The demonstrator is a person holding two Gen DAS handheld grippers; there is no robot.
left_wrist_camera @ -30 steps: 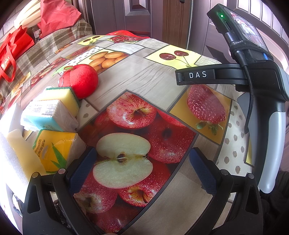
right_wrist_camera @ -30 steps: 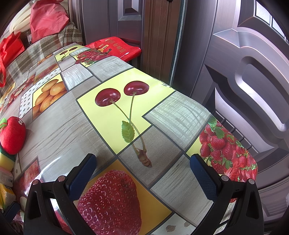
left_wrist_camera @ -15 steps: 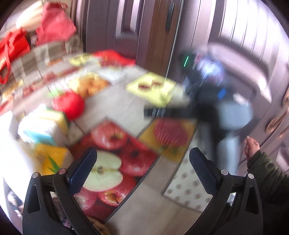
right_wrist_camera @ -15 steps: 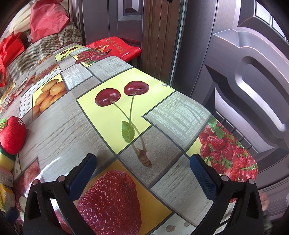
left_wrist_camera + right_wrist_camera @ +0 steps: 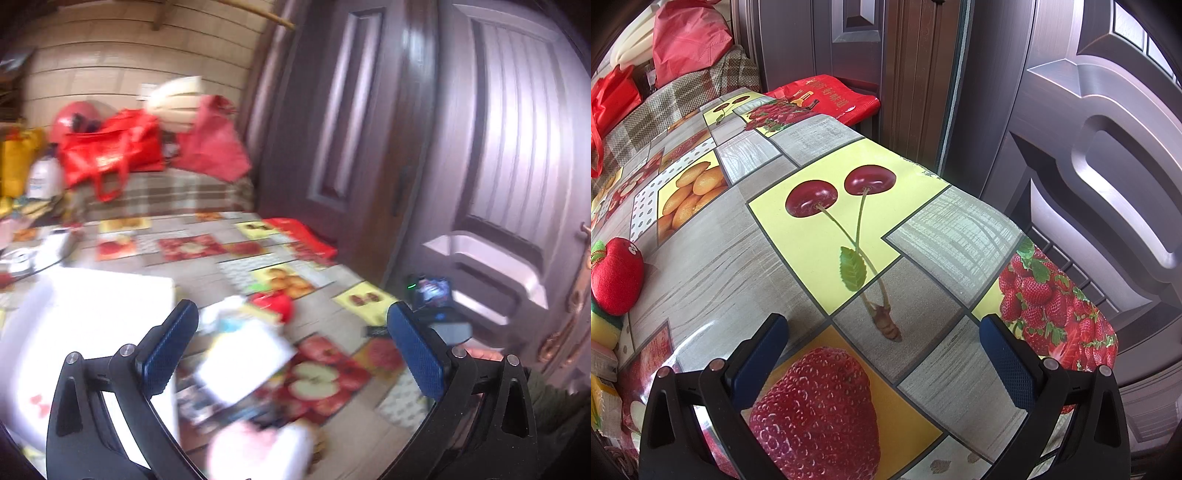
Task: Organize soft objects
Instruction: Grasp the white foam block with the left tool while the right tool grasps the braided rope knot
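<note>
Above table (image 5: 701, 280) | left gripper (image 5: 291, 350), right gripper (image 5: 882, 354) spread, empty | plush apple (image 5: 615, 280) near left edge

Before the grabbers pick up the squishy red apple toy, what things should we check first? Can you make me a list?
1. Left gripper open and empty: ok, fingers wide apart.
2. Right gripper open and empty: ok, only tablecloth between its fingers.
3. Red apple toy free to grab: ok, nothing on top; it leans on a yellow sponge.
4. Left camera steady: not ok, its picture is smeared.
5. White box ready for soft things: cannot tell, too blurred.
6. Path clear from right gripper to toy: ok, bare cloth.
</note>
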